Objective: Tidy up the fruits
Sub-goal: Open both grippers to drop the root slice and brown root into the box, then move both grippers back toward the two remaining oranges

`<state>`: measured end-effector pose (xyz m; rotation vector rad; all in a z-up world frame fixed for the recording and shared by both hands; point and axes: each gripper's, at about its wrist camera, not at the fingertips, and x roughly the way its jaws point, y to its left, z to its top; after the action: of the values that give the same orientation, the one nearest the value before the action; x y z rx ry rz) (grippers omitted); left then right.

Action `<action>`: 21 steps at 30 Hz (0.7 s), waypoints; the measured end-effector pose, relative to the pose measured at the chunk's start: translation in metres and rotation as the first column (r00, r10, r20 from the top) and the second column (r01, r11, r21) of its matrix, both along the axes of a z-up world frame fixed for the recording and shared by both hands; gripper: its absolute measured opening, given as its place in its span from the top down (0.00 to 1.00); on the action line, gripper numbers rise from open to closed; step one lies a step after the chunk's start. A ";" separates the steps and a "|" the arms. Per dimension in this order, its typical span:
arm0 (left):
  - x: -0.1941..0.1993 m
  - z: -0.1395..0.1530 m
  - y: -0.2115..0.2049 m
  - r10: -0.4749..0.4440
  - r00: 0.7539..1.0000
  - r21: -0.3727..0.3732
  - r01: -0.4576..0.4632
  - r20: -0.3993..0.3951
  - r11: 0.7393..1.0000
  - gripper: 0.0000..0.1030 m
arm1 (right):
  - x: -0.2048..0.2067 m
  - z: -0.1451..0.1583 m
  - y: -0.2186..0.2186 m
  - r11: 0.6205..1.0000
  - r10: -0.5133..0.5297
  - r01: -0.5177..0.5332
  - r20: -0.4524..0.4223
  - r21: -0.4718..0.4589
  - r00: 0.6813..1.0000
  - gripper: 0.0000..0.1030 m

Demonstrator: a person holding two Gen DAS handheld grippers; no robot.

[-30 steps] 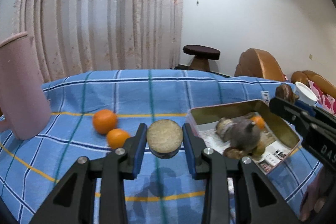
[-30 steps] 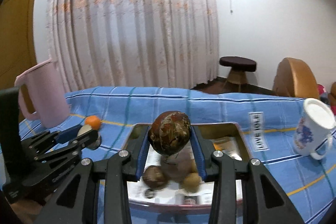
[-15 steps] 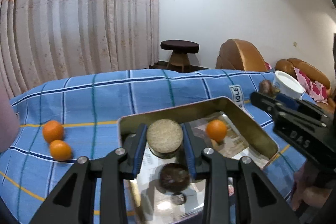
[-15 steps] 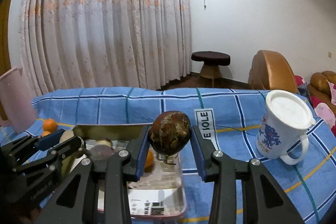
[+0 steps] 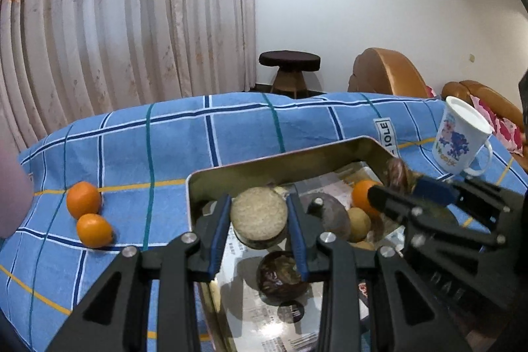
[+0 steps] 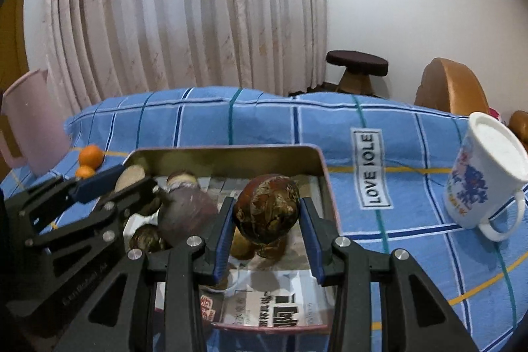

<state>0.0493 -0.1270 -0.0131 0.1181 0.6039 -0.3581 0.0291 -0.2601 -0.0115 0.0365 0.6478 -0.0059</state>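
Both hand-held grippers hung over the metal tin (image 6: 321,169) on the blue checked cloth. The left hand-held gripper (image 5: 259,228) was clamped on a tan round fruit (image 5: 258,215), the right hand-held gripper (image 6: 266,226) on a mottled brown fruit (image 6: 268,213). Two oranges (image 5: 89,213) lay outside, left of the tin.

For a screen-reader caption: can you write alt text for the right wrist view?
The right tool grips a mottled brown fruit above a metal tin of fruit on a blue checked cloth. The left tool reaches in from the left holding a tan fruit; a printed mug stands to the right.
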 end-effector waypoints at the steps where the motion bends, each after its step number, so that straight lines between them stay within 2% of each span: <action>1: 0.001 0.000 0.000 0.002 1.000 0.000 -0.002 -0.004 1.000 0.65 | 0.001 -0.002 0.001 1.000 0.008 -0.008 -0.010 0.001 1.000 0.60; 8: 0.005 -0.002 0.003 0.025 1.000 0.006 -0.025 -0.016 1.000 0.64 | 0.000 -0.004 -0.001 0.997 0.040 -0.039 -0.024 0.060 0.999 0.60; 10: 0.003 -0.002 0.004 0.033 0.999 0.003 -0.033 -0.009 0.999 0.60 | -0.001 -0.004 0.002 0.997 0.045 -0.044 -0.021 0.060 0.999 0.50; 12: 0.002 -0.002 0.006 0.048 0.999 0.005 -0.048 0.001 0.999 0.57 | 0.000 -0.005 0.000 0.996 0.036 -0.034 -0.026 0.077 0.999 0.44; 14: 0.002 -0.001 0.009 0.067 0.998 -0.002 -0.067 0.004 0.998 0.39 | -0.001 -0.004 -0.005 0.994 0.022 -0.019 -0.027 0.105 0.999 0.42; 16: 0.002 0.000 0.012 0.088 0.996 -0.008 -0.088 0.009 0.996 0.27 | -0.001 -0.002 -0.013 0.988 0.006 -0.003 -0.020 0.153 1.000 0.42; 18: -0.001 0.002 0.014 0.093 0.995 -0.026 -0.092 0.025 0.995 0.21 | -0.004 0.001 -0.021 0.979 -0.005 0.005 0.001 0.203 1.000 0.39; 21: -0.004 0.007 0.016 0.133 0.989 -0.024 -0.132 0.059 0.991 0.04 | -0.011 0.008 -0.031 0.966 -0.027 0.013 0.049 0.259 0.998 0.38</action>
<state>0.0449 -0.1106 -0.0061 0.0686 0.5455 -0.2308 0.0182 -0.2909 -0.0040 0.2951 0.5922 0.0602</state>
